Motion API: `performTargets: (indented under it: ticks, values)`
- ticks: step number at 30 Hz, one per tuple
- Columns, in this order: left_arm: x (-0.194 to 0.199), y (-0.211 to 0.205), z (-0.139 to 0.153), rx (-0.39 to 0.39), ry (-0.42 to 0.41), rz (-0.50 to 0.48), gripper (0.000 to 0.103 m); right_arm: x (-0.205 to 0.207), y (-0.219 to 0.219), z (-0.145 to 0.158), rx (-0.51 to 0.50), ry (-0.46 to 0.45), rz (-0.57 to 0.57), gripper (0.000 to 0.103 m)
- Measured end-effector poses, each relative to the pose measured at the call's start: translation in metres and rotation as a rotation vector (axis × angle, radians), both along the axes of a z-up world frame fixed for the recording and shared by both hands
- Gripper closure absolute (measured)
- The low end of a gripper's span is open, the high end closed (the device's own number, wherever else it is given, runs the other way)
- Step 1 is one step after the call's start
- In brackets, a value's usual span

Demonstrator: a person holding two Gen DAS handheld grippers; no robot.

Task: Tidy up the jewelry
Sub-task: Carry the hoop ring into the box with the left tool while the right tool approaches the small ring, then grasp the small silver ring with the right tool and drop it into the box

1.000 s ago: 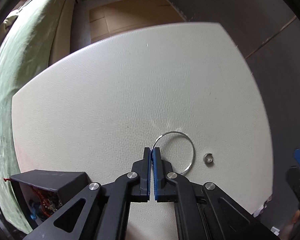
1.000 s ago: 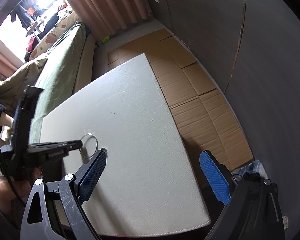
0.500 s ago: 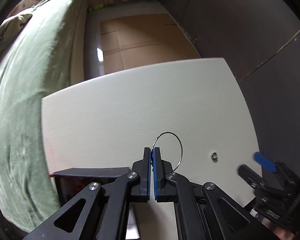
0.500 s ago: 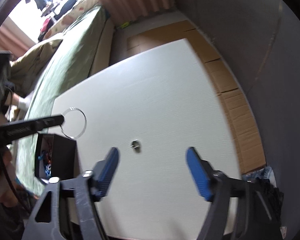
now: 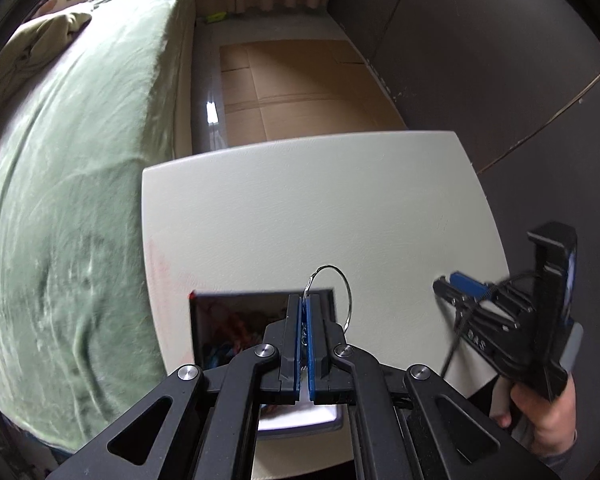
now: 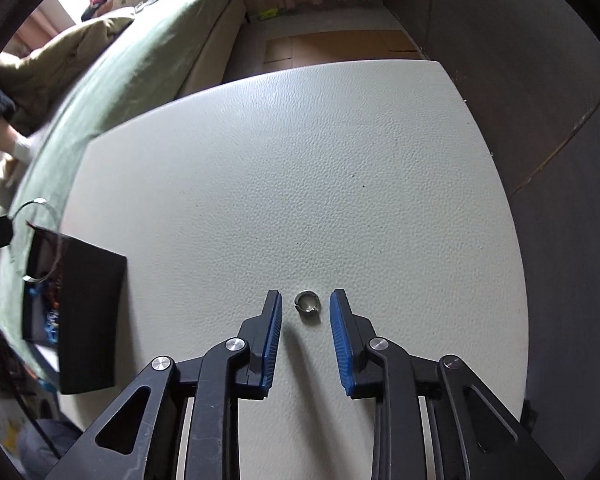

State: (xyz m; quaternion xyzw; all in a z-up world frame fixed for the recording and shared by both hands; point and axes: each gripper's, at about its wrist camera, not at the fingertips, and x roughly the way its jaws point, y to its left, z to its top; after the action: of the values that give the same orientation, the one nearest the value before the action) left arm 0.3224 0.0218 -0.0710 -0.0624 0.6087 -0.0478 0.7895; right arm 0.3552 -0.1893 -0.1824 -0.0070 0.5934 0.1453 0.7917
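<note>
My left gripper (image 5: 305,300) is shut on a thin silver bangle (image 5: 347,284), held in the air above an open black jewelry box (image 5: 236,312) at the table's left edge. The same bangle (image 6: 40,202) and box (image 6: 88,304) show at the far left of the right wrist view. A small silver ring (image 6: 307,302) lies on the white table (image 6: 300,160). My right gripper (image 6: 305,308) hangs low over it, jaws closing with the ring between the blue pads (image 6: 274,328), which do not touch it. The right gripper (image 5: 456,280) also appears in the left wrist view, held by a hand (image 5: 548,420).
A bed with a green cover (image 5: 72,160) runs along the table's left side. Flattened cardboard (image 5: 300,76) lies on the floor beyond the table. A dark wall (image 5: 500,60) stands to the right. Colourful items sit inside the box.
The left gripper lifted the bangle off the table and carried it left over the box. The right gripper swung over the ring, sank, and narrowed its jaws around it.
</note>
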Motion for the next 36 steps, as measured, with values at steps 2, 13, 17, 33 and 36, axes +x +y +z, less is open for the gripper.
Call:
performTargets:
  ticks: [2, 13, 17, 33, 36]
  values:
    - [-0.006, 0.005, -0.003, -0.01, 0.011, 0.0, 0.102, 0.0, 0.005, 0.001, -0.027, -0.02, 0.013, 0.078]
    - [-0.016, 0.014, -0.032, 0.001, 0.106, -0.014, 0.1, -0.008, 0.022, 0.013, -0.121, -0.053, 0.051, 0.09]
    - [-0.019, 0.018, -0.029, -0.014, 0.097, -0.013, 0.094, -0.02, 0.025, 0.043, -0.05, -0.099, 0.062, 0.09]
    - [-0.064, 0.081, 0.007, -0.056, -0.018, 0.089, 0.028, -0.069, 0.083, 0.101, 0.117, -0.149, 0.171, 0.09]
    - [-0.076, 0.095, 0.011, -0.061, -0.033, 0.112, 0.028, -0.075, 0.102, 0.104, 0.137, -0.145, 0.2, 0.09]
